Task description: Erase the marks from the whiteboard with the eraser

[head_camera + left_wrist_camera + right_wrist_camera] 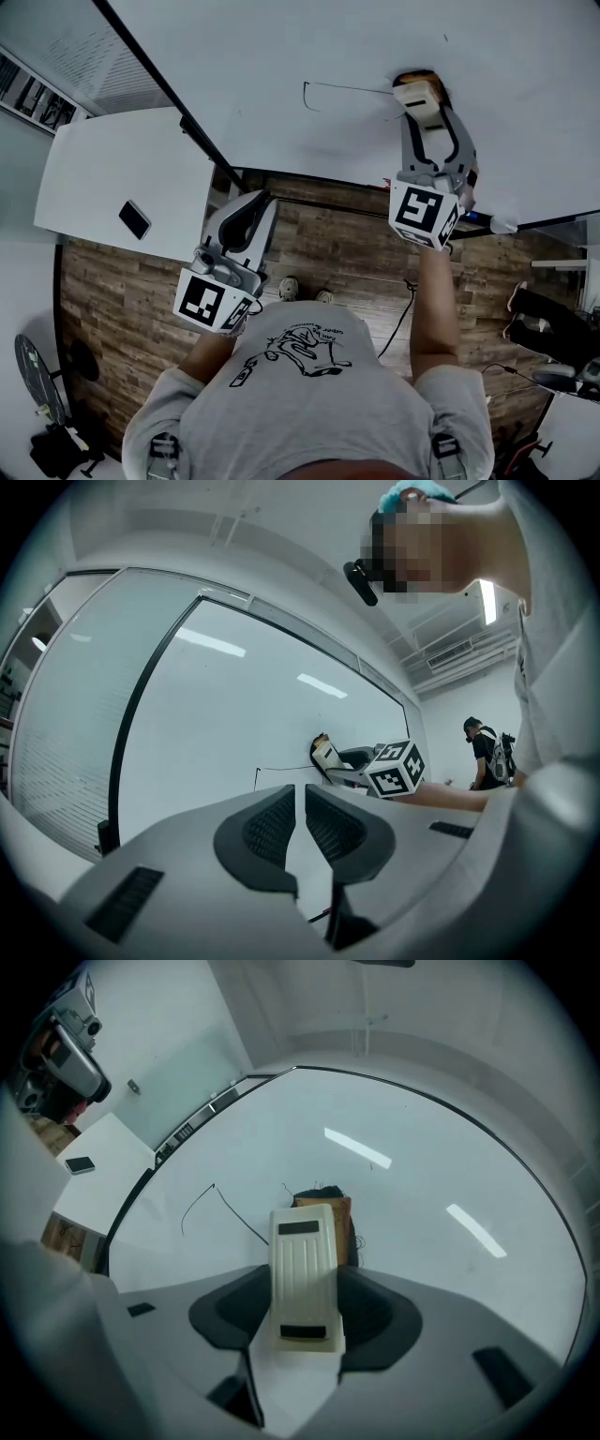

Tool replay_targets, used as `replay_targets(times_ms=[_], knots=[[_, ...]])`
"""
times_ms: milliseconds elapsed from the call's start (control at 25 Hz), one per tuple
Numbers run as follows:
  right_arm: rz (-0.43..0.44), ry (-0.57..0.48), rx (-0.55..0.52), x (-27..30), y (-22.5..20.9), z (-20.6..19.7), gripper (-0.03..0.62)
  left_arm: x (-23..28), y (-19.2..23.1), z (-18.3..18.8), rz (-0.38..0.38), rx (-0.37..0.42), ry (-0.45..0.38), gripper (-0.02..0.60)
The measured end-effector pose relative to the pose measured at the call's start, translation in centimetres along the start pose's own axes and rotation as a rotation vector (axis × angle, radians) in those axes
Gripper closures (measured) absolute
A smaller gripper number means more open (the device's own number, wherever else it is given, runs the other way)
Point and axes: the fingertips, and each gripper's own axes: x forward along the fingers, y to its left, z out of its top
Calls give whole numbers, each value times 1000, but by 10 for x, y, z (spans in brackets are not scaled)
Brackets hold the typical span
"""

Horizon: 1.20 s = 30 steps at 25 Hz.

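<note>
Your eraser (305,1274) is cream with fine ribs and two dark bars. Its felt, at centre frame, looks orange-brown with a black fringe, though it is mostly hidden. The whiteboard (281,47) is white with a black edge and carries a thin black mark (328,89). Your left gripper (302,822) and right gripper (305,1297) are grey with black textured pads (267,832) and black-and-white checked cubes (424,211). In the lower half of the head view, the floor (337,248) is brown wood plank and your shirt (309,412) is grey with a black drawing.

Office or meeting room: wall whiteboard (375,56), white table (103,178), wood-plank floor (328,246), ceiling strip light (488,600).

whiteboard (309,47) common to all three views
</note>
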Motion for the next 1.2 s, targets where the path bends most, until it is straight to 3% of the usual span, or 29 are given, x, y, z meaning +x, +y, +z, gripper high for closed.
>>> replay_targets(times_ms=[640, 880, 1000, 1200], knots=[[121, -11, -31, 14, 95, -21, 364, -13, 7, -2, 26, -2, 11, 534], [219, 18, -64, 17, 135, -34, 362, -21, 10, 1, 40, 2, 6, 535], [259, 15, -21, 7, 127, -20, 364, -23, 12, 3, 42, 2, 3, 535], [166, -102, 45, -16, 67, 39, 364, -24, 14, 3, 37, -3, -1, 535]])
